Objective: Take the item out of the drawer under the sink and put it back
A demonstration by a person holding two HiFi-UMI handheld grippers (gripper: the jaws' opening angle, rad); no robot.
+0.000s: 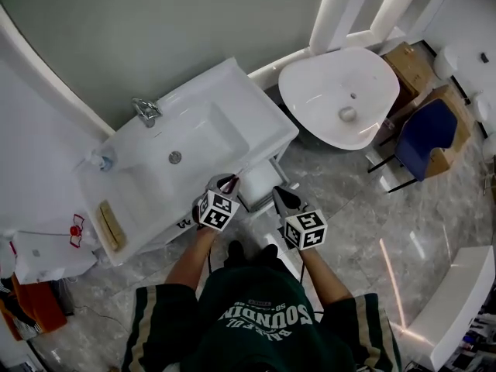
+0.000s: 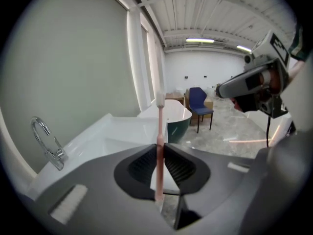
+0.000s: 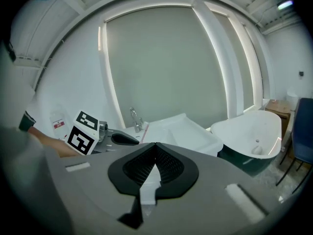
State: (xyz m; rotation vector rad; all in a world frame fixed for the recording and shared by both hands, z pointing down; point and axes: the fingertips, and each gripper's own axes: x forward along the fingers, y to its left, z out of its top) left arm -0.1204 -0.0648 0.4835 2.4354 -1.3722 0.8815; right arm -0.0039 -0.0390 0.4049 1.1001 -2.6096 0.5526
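While the person stands at the white sink [image 1: 256, 122], the head view shows the left gripper [image 1: 227, 183] and right gripper [image 1: 284, 198] side by side above what may be an open drawer [image 1: 260, 194]. Left gripper view: the jaws stand narrowly apart, clamping an upright pink toothbrush [image 2: 159, 146]. Right gripper view: the jaws are pressed together, with nothing between them.
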